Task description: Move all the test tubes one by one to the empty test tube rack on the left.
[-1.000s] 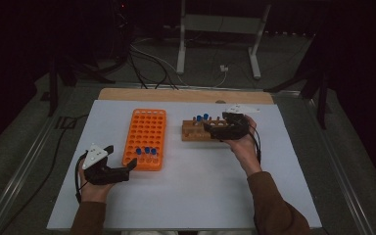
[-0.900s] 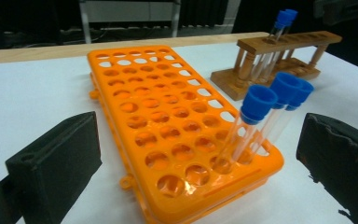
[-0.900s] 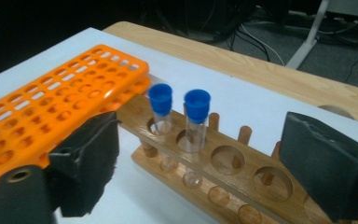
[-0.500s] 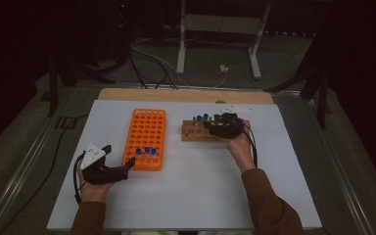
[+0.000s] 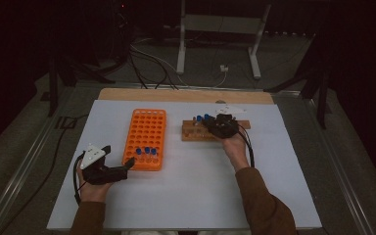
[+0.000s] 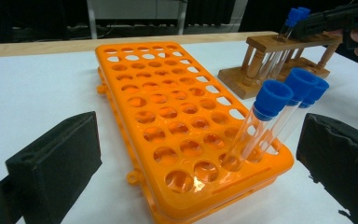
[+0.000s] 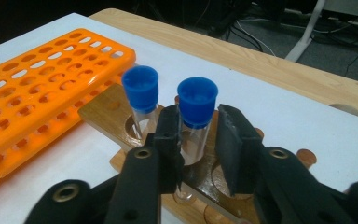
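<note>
An orange tube rack (image 5: 146,132) lies left of centre on the white mat, with three blue-capped tubes (image 6: 272,100) at its near end. To its right stands a wooden rack (image 5: 191,133) holding blue-capped tubes. My right gripper (image 5: 216,125) reaches over the wooden rack. Its jaws have just been closing and now clamp one blue-capped tube (image 7: 196,100) that stands in a hole. A second tube (image 7: 141,88) stands just left of it. My left gripper (image 5: 127,164) rests on the mat at the orange rack's near left corner, open (image 6: 200,140) and empty.
A wooden board edge (image 5: 186,94) runs along the far side of the white mat (image 5: 196,196). Beyond it are cables and a metal stand (image 5: 215,44) on the floor. Bare mat lies in front of both racks and to the right.
My right gripper has sunk a little onto the wooden rack and its jaws have closed around a tube. The left gripper has stayed put.
</note>
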`<state>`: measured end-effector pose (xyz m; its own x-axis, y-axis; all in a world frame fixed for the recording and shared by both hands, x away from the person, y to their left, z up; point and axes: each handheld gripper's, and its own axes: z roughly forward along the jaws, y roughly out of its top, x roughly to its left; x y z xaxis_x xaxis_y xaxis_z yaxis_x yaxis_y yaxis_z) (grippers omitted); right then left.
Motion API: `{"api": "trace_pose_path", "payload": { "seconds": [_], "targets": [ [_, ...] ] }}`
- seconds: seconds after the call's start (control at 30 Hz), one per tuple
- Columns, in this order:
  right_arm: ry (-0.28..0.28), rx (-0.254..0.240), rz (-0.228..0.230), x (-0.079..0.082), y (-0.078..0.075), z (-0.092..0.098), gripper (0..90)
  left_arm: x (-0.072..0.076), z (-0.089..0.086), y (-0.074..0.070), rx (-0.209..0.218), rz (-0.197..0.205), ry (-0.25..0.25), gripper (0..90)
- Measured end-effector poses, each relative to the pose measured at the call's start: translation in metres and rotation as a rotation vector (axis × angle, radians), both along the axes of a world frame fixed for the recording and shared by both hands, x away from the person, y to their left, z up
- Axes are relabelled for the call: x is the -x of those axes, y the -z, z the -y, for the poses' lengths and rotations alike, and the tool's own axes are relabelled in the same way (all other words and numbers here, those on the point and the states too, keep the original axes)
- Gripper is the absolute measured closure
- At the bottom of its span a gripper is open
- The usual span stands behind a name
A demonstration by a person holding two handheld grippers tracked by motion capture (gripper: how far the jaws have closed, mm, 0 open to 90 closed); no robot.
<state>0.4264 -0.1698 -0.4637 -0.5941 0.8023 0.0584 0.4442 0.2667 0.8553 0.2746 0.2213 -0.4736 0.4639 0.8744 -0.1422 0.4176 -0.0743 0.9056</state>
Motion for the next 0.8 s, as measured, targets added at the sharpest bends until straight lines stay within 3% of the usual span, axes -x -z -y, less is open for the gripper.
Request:
{"api": "trace_pose_path", "payload": {
  "seconds": [0.3,0.8],
  "targets": [
    [-0.018,0.012,0.027,0.0043,0.002,-0.0061,76.4,-0.0001,0.0008,0.0007,-0.002,-0.003,0.002,0.6],
    [-0.001,0.012,0.04,0.0073,0.0015,-0.0061,76.8,-0.0001,0.0009,0.0009,-0.003,-0.002,0.0,0.6]
  ]
}}
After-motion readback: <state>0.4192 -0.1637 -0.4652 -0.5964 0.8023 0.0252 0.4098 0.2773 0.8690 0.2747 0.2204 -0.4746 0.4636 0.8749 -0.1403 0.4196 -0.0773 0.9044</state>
